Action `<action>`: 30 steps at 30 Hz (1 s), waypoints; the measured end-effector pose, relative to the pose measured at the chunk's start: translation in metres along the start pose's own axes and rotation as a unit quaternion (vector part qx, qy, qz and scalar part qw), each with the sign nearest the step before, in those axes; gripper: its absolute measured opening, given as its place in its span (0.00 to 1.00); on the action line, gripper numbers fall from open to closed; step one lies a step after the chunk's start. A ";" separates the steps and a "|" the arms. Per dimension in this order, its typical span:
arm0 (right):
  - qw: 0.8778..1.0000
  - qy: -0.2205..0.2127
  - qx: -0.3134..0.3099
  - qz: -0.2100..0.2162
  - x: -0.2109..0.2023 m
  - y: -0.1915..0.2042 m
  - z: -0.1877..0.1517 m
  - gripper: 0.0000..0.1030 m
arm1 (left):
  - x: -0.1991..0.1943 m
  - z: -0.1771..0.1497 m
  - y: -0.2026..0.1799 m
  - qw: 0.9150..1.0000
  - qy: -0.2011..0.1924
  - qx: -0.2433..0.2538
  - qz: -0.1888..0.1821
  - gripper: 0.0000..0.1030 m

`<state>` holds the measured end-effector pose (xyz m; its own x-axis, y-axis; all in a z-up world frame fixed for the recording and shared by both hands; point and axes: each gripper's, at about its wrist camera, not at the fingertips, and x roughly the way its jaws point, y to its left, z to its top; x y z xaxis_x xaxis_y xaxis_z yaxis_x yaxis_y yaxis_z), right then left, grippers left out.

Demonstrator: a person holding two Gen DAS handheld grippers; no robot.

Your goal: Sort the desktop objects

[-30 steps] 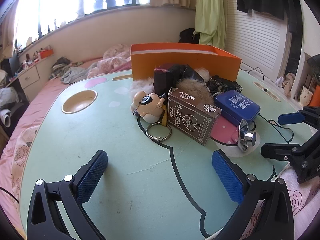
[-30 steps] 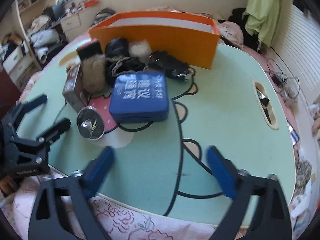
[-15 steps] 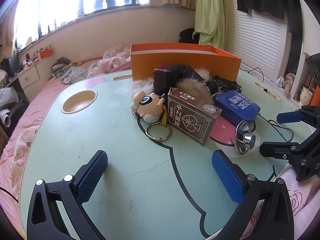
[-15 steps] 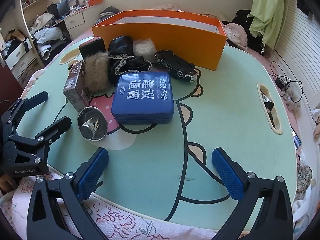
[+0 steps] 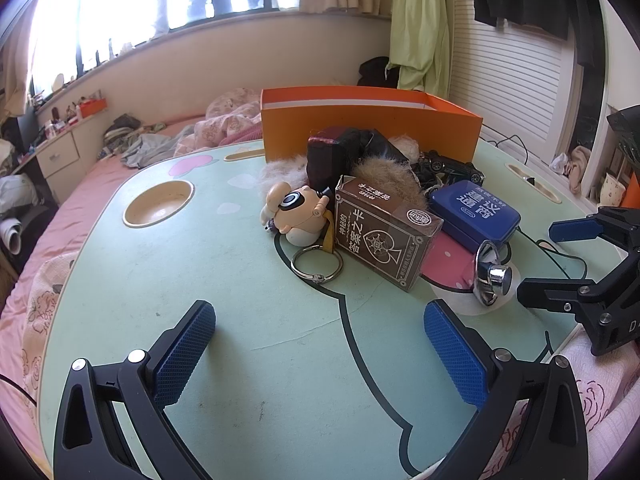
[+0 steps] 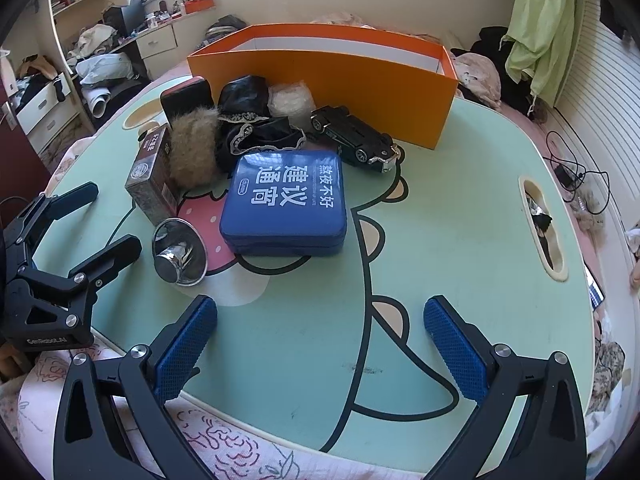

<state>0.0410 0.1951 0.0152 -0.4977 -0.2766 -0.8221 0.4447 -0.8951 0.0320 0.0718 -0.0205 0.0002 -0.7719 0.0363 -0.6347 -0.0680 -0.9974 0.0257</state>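
Observation:
A pile of objects lies on the green table (image 5: 200, 280) before an orange box (image 5: 368, 124): a brown card box (image 5: 384, 232), a blue case (image 6: 284, 200), a doll keychain with a metal ring (image 5: 296, 216), a metal bell (image 6: 178, 252), a black toy car (image 6: 352, 140), a fur pompom (image 6: 192, 152), a dark pouch (image 6: 188, 94). My left gripper (image 5: 320, 356) is open and empty near the table's front edge. My right gripper (image 6: 320, 352) is open and empty, in front of the blue case.
The table has a round cup recess (image 5: 158, 204) at the left and a slot (image 6: 542, 228) at the right. Black lace cloth (image 6: 260, 136) lies by the car. A bed with pink sheets surrounds the table. Cables (image 6: 576, 176) lie at the right.
My right gripper has moved forward and settled, its view now sharp and nearer the blue case. My left gripper has hardly moved.

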 end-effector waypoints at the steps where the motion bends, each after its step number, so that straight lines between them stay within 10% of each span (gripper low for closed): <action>1: 1.000 0.000 0.000 0.000 0.000 0.000 0.000 1.00 | 0.000 0.000 0.000 1.000 0.000 0.000 0.000 1.00; 30: 1.000 -0.004 0.002 -0.002 0.000 -0.003 0.001 1.00 | 0.000 0.000 0.000 1.000 0.000 0.000 0.000 1.00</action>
<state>0.0387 0.1977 0.0158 -0.5064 -0.2756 -0.8171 0.4397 -0.8976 0.0302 0.0715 -0.0207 0.0002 -0.7715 0.0368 -0.6351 -0.0685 -0.9973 0.0255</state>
